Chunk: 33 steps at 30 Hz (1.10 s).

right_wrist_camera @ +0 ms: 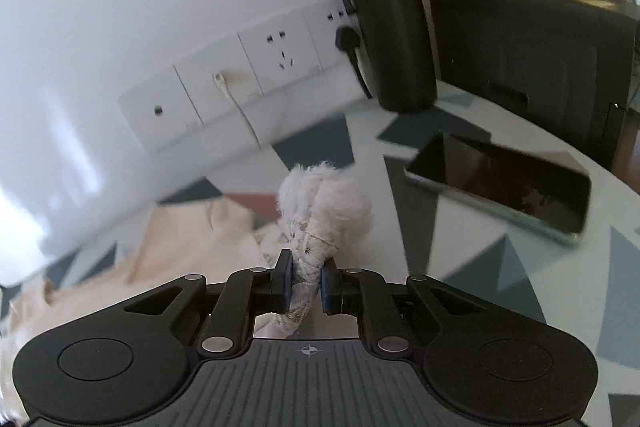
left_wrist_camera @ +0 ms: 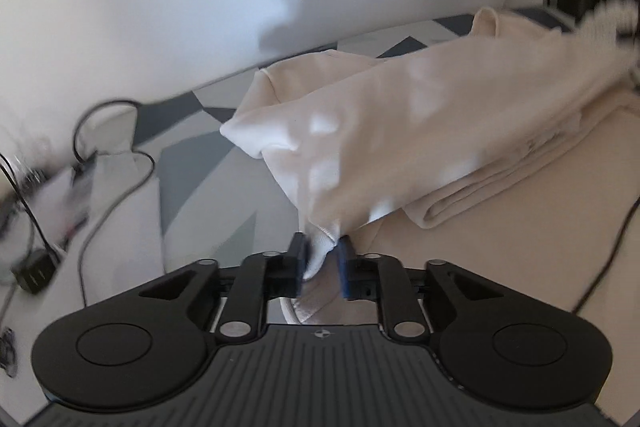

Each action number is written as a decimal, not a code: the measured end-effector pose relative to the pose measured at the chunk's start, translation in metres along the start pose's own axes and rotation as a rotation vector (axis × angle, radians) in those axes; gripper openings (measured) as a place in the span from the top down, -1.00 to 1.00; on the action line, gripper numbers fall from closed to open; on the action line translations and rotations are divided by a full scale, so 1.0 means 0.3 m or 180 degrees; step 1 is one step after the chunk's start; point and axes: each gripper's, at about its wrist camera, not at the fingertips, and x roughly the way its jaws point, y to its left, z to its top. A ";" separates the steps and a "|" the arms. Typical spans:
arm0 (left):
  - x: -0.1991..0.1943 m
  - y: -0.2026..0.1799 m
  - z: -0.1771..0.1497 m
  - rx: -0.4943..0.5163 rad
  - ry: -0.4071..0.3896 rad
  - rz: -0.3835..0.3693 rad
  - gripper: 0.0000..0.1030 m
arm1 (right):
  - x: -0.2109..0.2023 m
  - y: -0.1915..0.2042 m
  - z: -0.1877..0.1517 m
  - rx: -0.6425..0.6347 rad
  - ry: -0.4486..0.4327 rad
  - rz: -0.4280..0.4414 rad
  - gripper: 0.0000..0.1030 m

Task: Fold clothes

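Your left tongs are clamped on a ribbed edge of the cream garment, probably a cuff or hem, and that part is lifted off the table and stretched away toward the far right. Under the raised cloth, on the right side of the left view, more of the same garment lies in a few flat stacked layers, so at least one fold looks to be in place already. A far section bunches up against the wall, with what may be a sleeve end standing near it.

Your right tongs are closed on a frayed, fluffy white bunch of fabric that sticks up between the jaws. Whether this is the other end of the cream garment or a separate piece, the pictures do not settle; cream cloth spreads on the table just to its left in the right view.

With cloth gripped on both sides and one span in the air, you look to be mid-fold rather than finished. What remains, as far as can be judged: lay the lifted span down over the stacked part, square the edges, and tidy the bunched far section.

Mind the phone lying on the table to the right, and the black bottle standing by the wall sockets beyond it; both sit near the right tongs.
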 end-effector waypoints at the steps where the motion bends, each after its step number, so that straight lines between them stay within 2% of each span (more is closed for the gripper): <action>1: -0.005 0.026 0.009 -0.0128 0.0040 -0.0073 0.17 | 0.002 0.001 -0.009 -0.0055 0.0016 -0.0017 0.74; 3: -0.022 0.079 0.025 -0.0410 0.0021 -0.0151 -0.12 | 0.008 0.004 -0.020 -0.0164 0.0062 -0.0064 0.72; 6: -0.022 0.179 0.060 -0.0963 0.0016 -0.0274 -0.15 | 0.017 0.014 -0.018 -0.0280 0.0131 -0.0162 0.57; 8: 0.000 0.250 0.084 -0.1351 0.0036 -0.0323 -0.16 | 0.019 0.027 -0.017 -0.0345 0.0189 -0.0275 0.24; 10: 0.039 0.309 0.118 -0.1644 0.0065 -0.0347 -0.16 | -0.012 0.044 -0.014 -0.0379 0.0286 -0.0331 0.01; 12: 0.089 0.348 0.165 -0.1790 0.0063 -0.0352 -0.16 | -0.044 0.052 -0.011 -0.0389 0.0322 -0.0401 -0.13; 14: 0.150 0.366 0.217 -0.1790 0.0119 -0.0295 -0.15 | -0.085 0.053 -0.009 -0.0358 0.0257 -0.0408 -0.24; 17: 0.252 0.385 0.289 -0.1784 0.0351 -0.0207 -0.14 | -0.141 0.055 0.004 -0.0320 0.0135 -0.0404 -0.25; 18: 0.283 0.390 0.303 -0.1802 0.0472 -0.0176 -0.09 | -0.154 0.056 0.012 -0.0314 0.0080 -0.0402 -0.25; 20: 0.330 0.401 0.321 -0.1843 0.0689 -0.0068 0.20 | -0.162 0.058 0.036 -0.0293 0.0001 -0.0356 -0.27; 22: 0.353 0.410 0.332 -0.1917 0.0786 -0.0045 0.45 | -0.160 0.068 0.058 -0.0278 -0.0054 -0.0306 -0.27; 23: 0.356 0.411 0.340 -0.1953 0.0785 -0.0046 0.63 | -0.157 0.073 0.068 -0.0274 -0.0077 -0.0284 -0.27; 24: 0.356 0.410 0.347 -0.1997 0.0780 -0.0058 0.90 | -0.147 0.081 0.074 -0.0287 -0.0083 -0.0273 -0.27; 26: 0.351 0.408 0.364 -0.2076 0.0709 -0.0072 0.94 | -0.126 0.099 0.084 -0.0308 -0.0091 -0.0235 -0.27; 29: 0.324 0.398 0.404 -0.2130 0.0364 -0.0056 0.95 | -0.091 0.129 0.097 -0.0340 -0.0097 -0.0165 -0.27; 31: 0.346 0.381 0.422 -0.2092 0.0329 -0.0050 0.95 | -0.059 0.152 0.099 -0.0426 -0.0092 -0.0153 -0.27; 33: 0.378 0.362 0.421 -0.2039 0.0358 0.0053 0.95 | -0.029 0.175 0.103 -0.0523 -0.0112 -0.0208 -0.27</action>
